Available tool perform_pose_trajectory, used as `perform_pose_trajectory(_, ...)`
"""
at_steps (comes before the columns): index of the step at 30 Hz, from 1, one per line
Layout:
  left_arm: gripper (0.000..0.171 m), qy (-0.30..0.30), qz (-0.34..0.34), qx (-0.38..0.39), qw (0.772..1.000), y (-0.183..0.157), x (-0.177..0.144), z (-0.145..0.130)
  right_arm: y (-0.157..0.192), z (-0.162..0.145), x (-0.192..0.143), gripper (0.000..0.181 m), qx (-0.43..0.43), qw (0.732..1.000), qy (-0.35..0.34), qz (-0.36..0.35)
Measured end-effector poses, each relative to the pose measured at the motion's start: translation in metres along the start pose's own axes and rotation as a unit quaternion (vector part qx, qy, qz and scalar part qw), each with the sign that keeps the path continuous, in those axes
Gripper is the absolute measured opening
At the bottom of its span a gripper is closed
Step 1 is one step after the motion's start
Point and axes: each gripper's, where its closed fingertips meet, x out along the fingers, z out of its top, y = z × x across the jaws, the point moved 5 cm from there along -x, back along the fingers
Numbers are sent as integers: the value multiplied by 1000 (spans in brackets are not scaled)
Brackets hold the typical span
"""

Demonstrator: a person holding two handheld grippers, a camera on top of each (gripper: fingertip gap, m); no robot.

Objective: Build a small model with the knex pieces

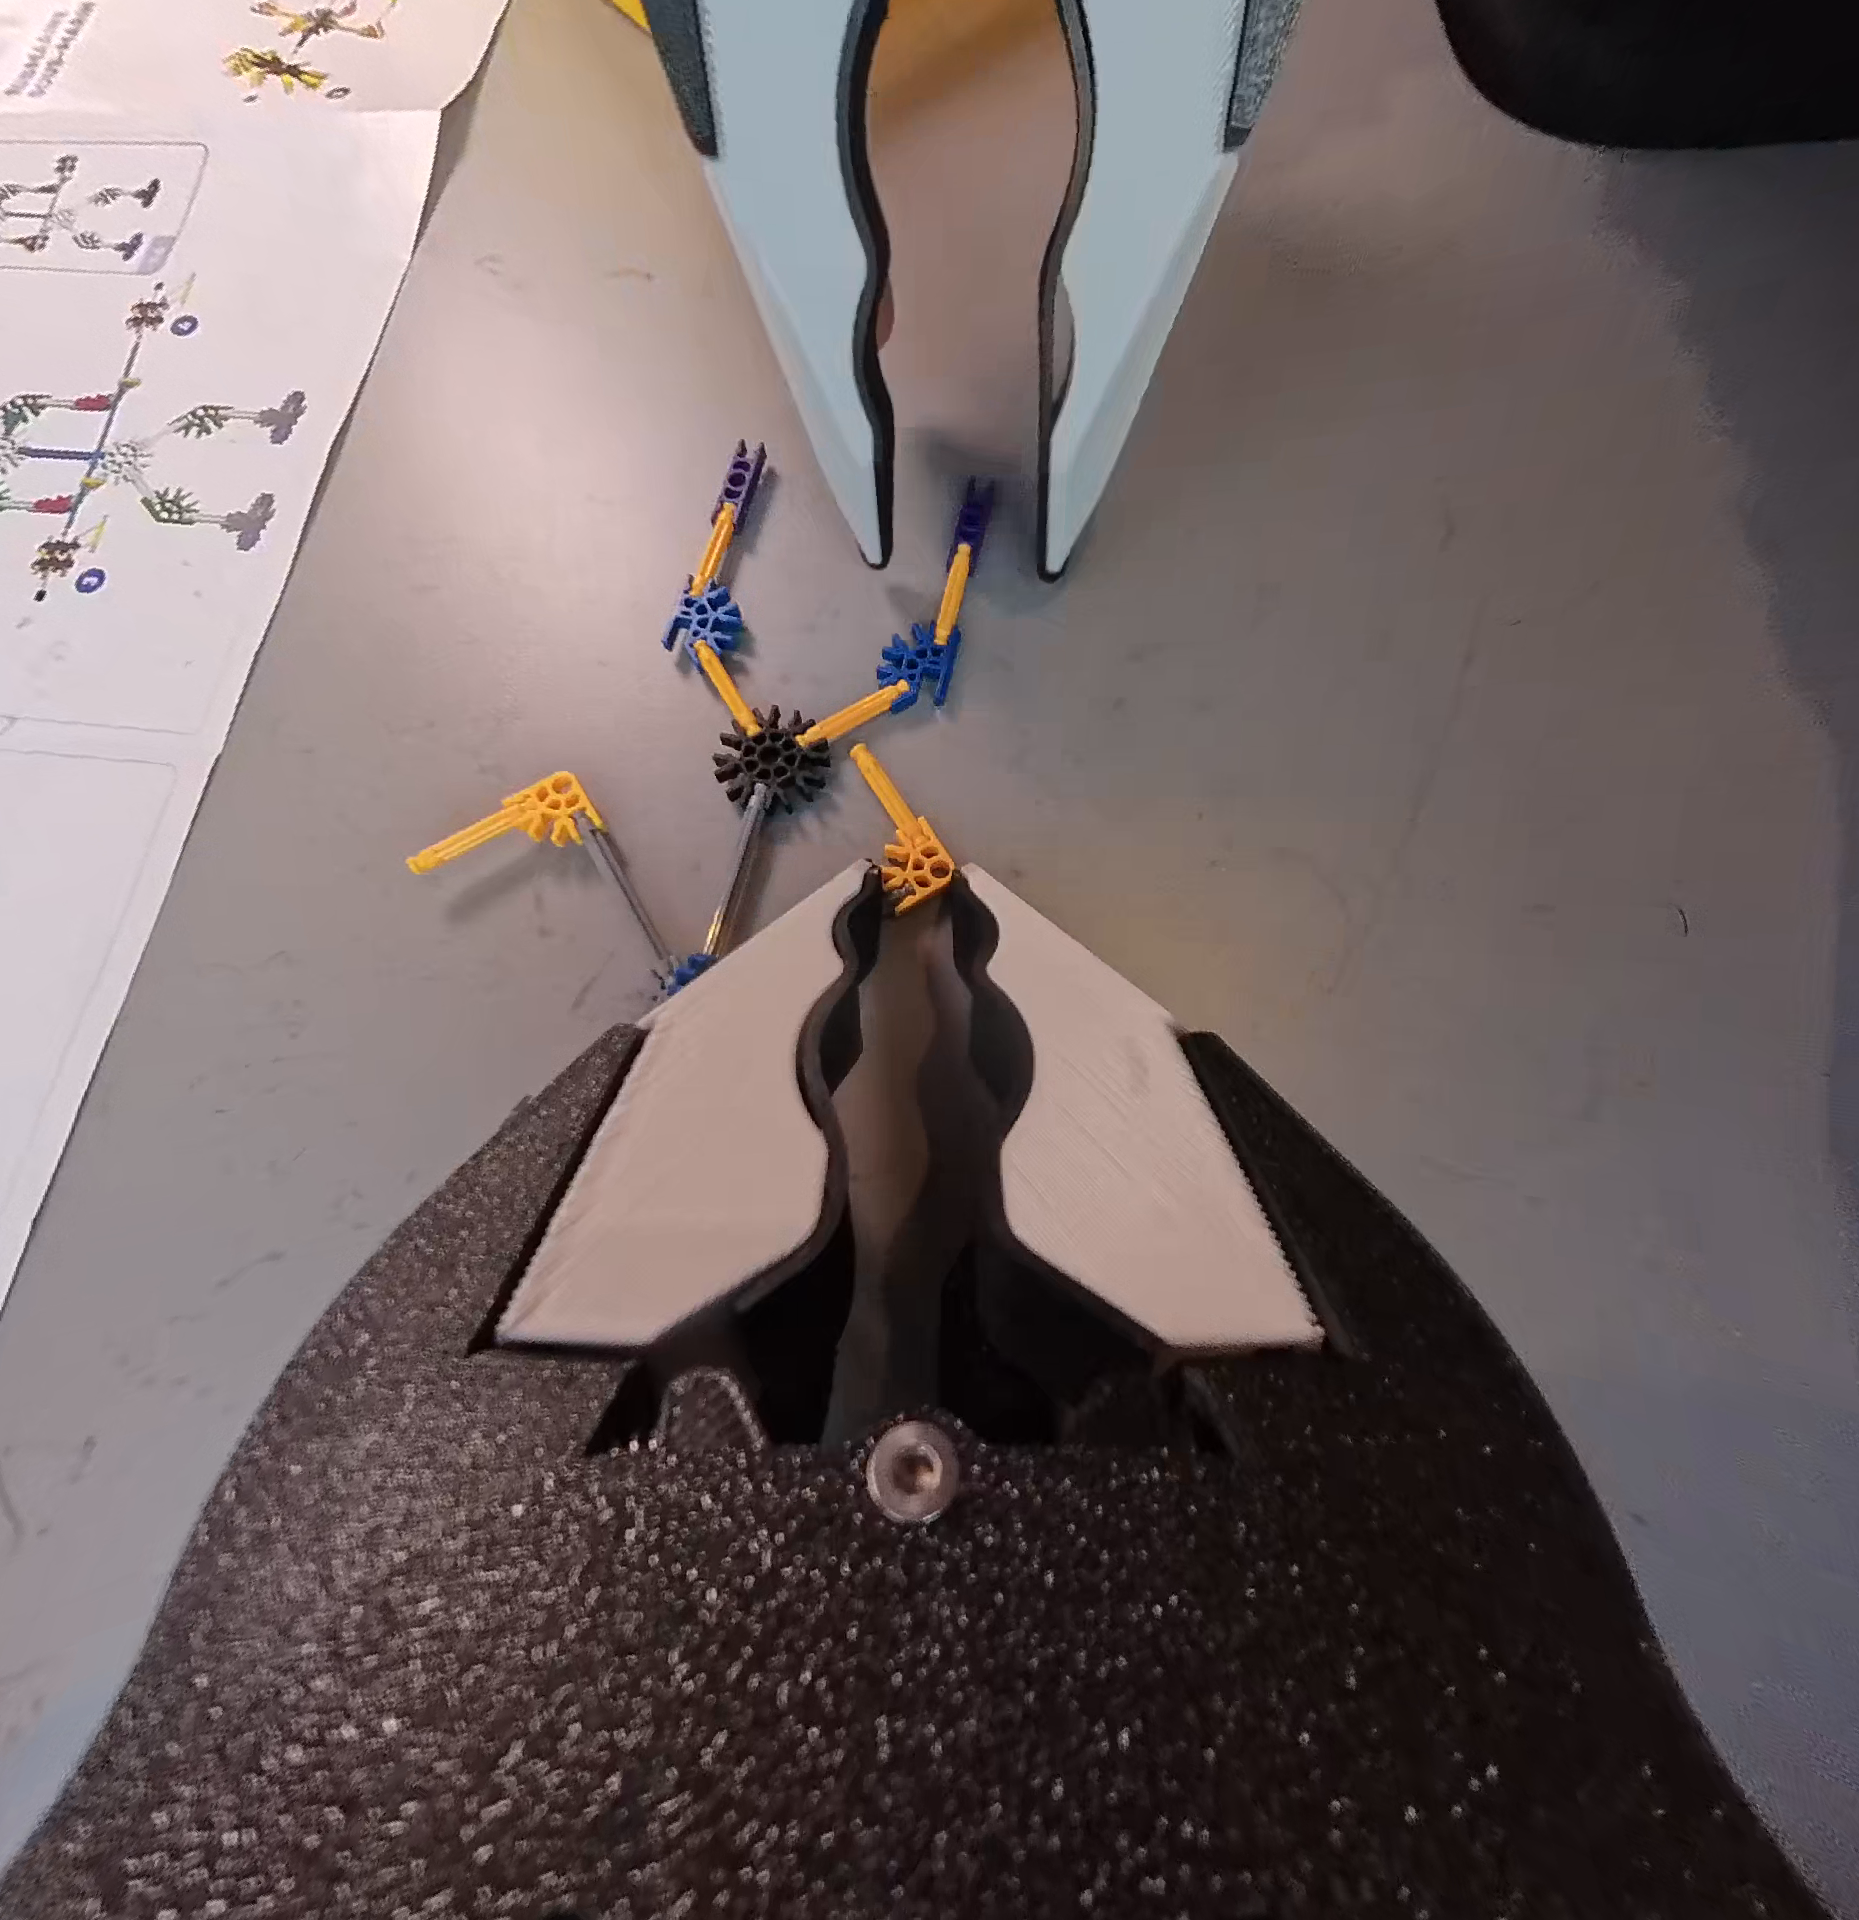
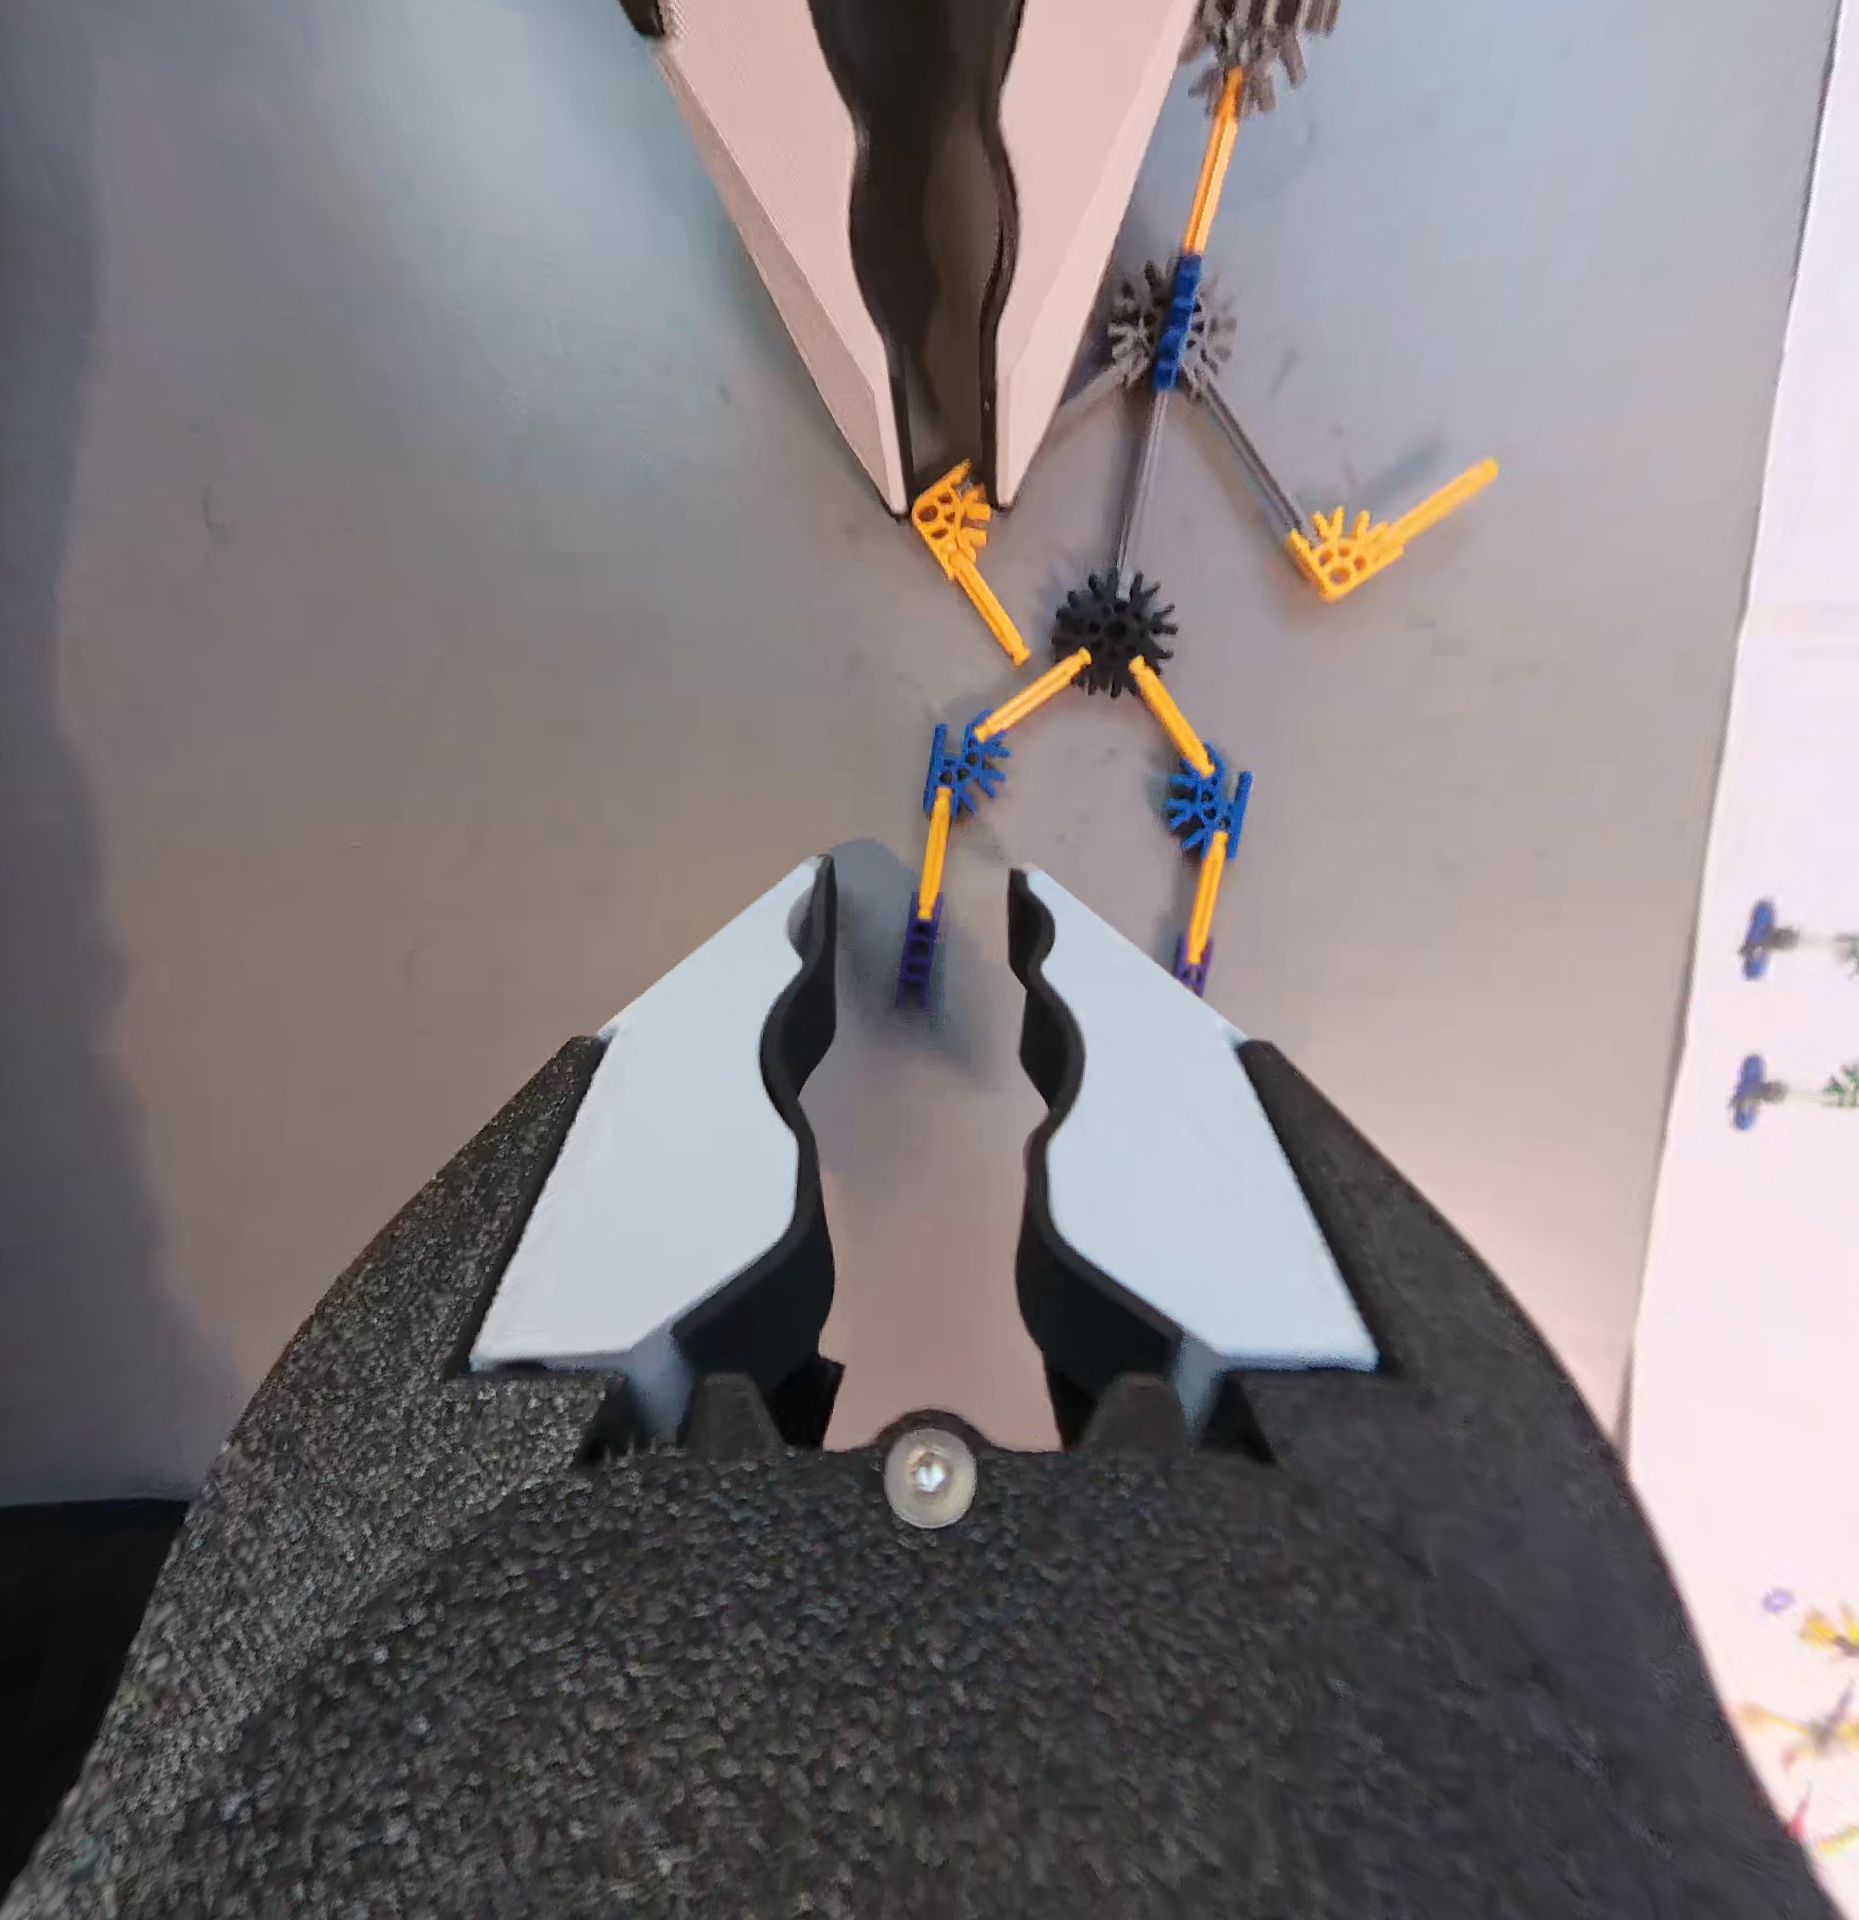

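Left gripper [image 1: 912,878] is clenched on a yellow plastic corner connector [image 1: 917,860] with a short yellow rod, just beside the black plastic spoked hub [image 1: 769,750] of a rod-and-connector toy figure lying flat on the grey scuffed surface [image 1: 1424,727]. Right gripper [image 2: 920,883] is released, jaws apart, straddling a purple plastic end clip [image 2: 919,948] on the far side of the hub from the left gripper. A white printed instruction sheet [image 1: 125,468] lies well off beside the hub.
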Motion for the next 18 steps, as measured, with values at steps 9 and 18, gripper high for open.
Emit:
perform_pose_trajectory(9, 16, 2, 12, 20, 1000, 6, -6, -5, 30, -2, 6, 7, 102, 993, -45, -30)
perform_pose_trajectory(18, 16, -3, 42, 21, 999, 23, -30, -10, 60, 31, 19, 14, 119, 987, -104, -18)
